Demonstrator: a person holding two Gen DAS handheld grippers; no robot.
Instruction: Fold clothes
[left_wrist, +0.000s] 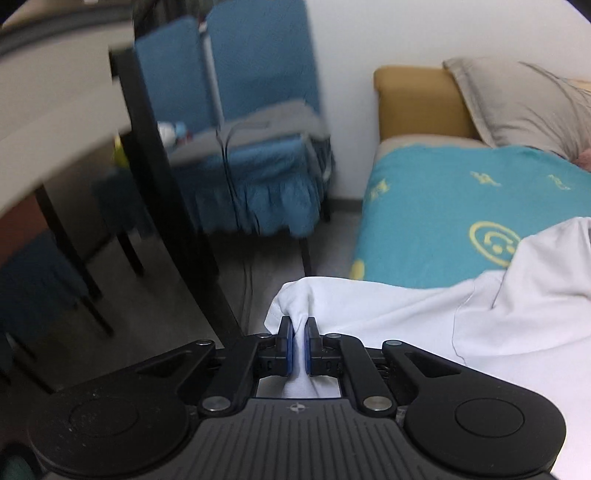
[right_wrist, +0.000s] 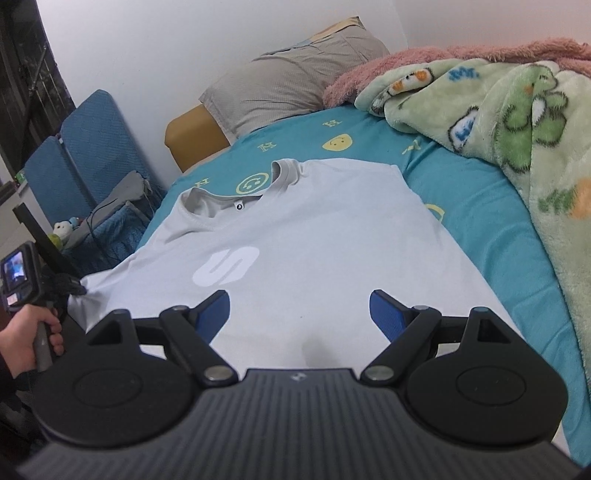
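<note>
Two grippers, one white tee (right_wrist: 295, 236) flat on the teal smiley sheet (right_wrist: 480, 206).
Left gripper (left_wrist: 298, 345) clamped on a bunched sleeve at the tee's edge; right gripper (right_wrist: 299, 314) wide apart over the hem, holding nothing. Grey pillow (right_wrist: 291, 85) beyond the collar, fuzzy green blanket (right_wrist: 517, 122) heaped right of the tee, blue chairs (left_wrist: 251, 110) w/ grey cloth off its left.

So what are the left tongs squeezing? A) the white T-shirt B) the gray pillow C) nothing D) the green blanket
A: in the left wrist view the left tongs are shut on a bunched bit of the white T-shirt, with the cloth pinched between the blue pads.
</note>
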